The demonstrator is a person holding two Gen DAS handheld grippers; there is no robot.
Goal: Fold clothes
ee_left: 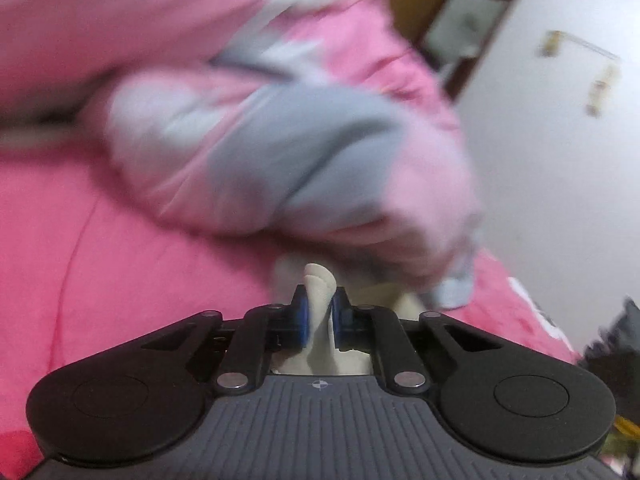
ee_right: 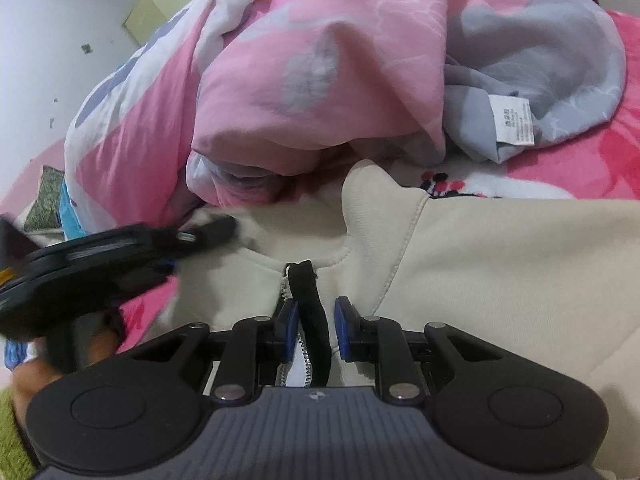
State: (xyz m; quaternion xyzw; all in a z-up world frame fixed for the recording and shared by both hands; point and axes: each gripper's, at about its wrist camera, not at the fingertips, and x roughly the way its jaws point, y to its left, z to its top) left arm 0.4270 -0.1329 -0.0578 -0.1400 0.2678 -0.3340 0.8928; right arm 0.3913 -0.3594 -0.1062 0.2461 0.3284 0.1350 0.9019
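The bright pink bed sheet (ee_right: 580, 168) carries everything. The crumpled pink, grey and white patterned quilt (ee_right: 304, 80) is heaped just behind the cream zip-front hooded sweatshirt (ee_right: 500, 264), which lies spread on the bed, and could snag whatever cloth gets lifted. The left gripper (ee_left: 320, 312) has its fingers nearly closed, pinching a cream fold; the view is blurred, and a thin pinch may slip. The right gripper (ee_right: 316, 328) stands partly open, holding nothing, astride the black zipper strip (ee_right: 310, 304); closing there could catch only the strip and bunch the front.
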